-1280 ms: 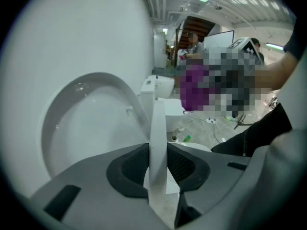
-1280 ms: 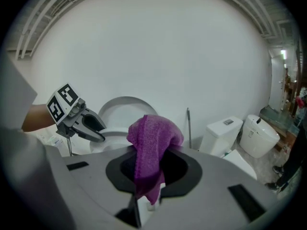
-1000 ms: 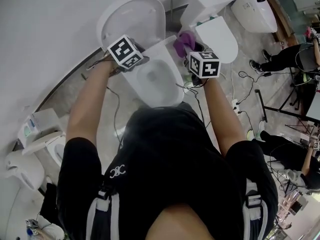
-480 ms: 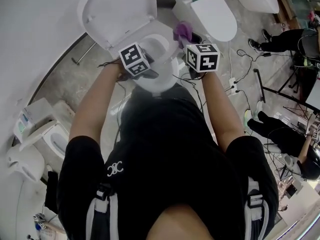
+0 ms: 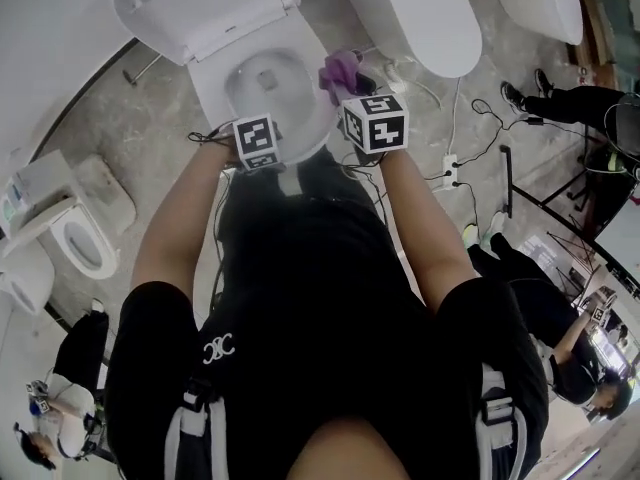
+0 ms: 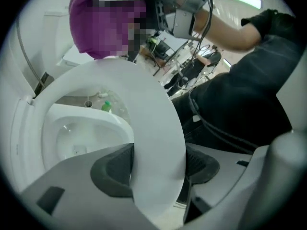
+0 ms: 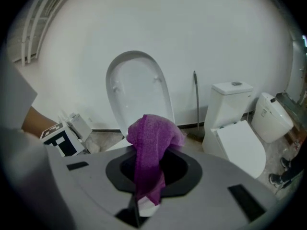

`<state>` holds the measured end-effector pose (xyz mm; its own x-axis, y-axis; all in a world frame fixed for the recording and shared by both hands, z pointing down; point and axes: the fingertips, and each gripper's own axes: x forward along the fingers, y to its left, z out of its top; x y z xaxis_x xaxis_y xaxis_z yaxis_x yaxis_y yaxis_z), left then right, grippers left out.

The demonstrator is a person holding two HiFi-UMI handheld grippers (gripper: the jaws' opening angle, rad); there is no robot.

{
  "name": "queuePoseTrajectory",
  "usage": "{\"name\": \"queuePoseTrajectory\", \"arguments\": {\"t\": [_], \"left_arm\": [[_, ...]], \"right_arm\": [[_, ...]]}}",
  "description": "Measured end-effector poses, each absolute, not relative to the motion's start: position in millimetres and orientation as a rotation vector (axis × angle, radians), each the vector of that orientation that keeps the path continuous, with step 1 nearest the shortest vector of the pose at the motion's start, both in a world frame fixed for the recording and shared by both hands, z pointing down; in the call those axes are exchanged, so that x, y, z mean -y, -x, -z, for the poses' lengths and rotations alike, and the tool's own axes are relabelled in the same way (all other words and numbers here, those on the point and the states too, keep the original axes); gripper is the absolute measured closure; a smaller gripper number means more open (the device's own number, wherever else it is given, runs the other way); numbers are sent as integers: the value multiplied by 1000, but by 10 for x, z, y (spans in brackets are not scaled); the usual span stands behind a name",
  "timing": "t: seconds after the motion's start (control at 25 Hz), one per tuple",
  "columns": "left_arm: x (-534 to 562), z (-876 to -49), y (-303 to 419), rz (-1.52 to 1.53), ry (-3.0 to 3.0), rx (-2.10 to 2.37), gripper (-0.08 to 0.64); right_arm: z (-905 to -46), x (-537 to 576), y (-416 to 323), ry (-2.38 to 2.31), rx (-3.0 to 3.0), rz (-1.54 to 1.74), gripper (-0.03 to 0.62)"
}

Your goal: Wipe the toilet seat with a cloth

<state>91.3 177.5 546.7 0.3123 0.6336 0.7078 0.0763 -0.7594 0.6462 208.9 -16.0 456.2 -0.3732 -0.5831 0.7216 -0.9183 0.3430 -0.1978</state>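
The left hand-held gripper (image 6: pixel 156 169) is released. Its jaws have just been opening, and the front of the toilet seat (image 6: pixel 148 104) runs between the pads unpinched. The right hand-held gripper (image 7: pixel 153 174) is clenched on a purple cloth (image 7: pixel 149 145), which the head view shows near the seat ring's 1 o'clock.

The seat is a smooth, glossy white oval of hard plastic, lowered over the bowl (image 6: pixel 72 133); whether it rests fully I cannot tell. The lid (image 7: pixel 139 87) stands up at 12 o'clock. The cloth is soft, nubbly and bunched.

To wipe well, I judge the left gripper should draw clear first. Then press the cloth's loose fold flat and follow the ring's curve, since a bunched cloth may skip on slick plastic.
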Motion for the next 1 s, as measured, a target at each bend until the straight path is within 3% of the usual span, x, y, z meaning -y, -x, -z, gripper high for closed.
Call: {"name": "queuePoseTrajectory", "arguments": {"t": [0.24, 0.56, 1.0], "left_arm": [[-2300, -6163, -1306, -1492, -2163, -533, 294], [-2479, -7285, -1246, -1811, -2216, -286, 291], [-2452, -8187, -1320, -1701, -2245, -15, 238]], "right_arm": [[-4978, -60, -2261, -1093, 2109, -798, 531], [-5542, -182, -2156, -949, 2148, -872, 531], [-6236, -363, -2047, -812, 2116, -880, 531]]}}
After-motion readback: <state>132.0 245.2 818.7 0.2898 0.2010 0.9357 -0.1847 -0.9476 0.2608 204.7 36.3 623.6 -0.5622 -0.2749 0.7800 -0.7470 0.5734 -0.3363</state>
